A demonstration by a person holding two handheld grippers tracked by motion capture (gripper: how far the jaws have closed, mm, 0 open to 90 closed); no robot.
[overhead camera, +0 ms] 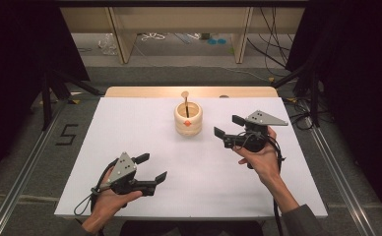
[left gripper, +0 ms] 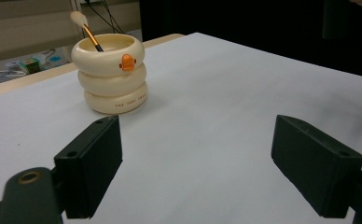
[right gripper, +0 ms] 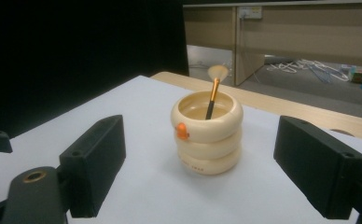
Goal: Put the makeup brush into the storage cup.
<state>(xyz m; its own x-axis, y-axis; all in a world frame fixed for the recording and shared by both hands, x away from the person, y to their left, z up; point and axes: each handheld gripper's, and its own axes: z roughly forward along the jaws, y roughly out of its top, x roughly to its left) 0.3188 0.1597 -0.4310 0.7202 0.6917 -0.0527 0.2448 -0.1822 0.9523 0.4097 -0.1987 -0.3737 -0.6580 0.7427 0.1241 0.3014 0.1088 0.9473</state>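
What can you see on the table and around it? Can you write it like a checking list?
Surface: white sheet over a wooden table.
Job's things: cream ringed cup with an orange tab, upright; a brush stands in it, bristles up.
Clutter: nothing seen.
Grippers: left hand-held gripper open, apart from the cup; right hand-held gripper open, beside the cup, not touching.
Cables: one trails from each gripper; more lie on the floor behind.
Surroundings: dark curtains, wooden furniture legs, a floor mark "5".

Each black tool, left (overhead camera: 152, 169) and right (overhead camera: 227, 126), carries a grey three-cornered plate dotted with what look like small screws. Black cables trail from both. A dark grey sleeve (overhead camera: 303, 220) covers the right forearm.
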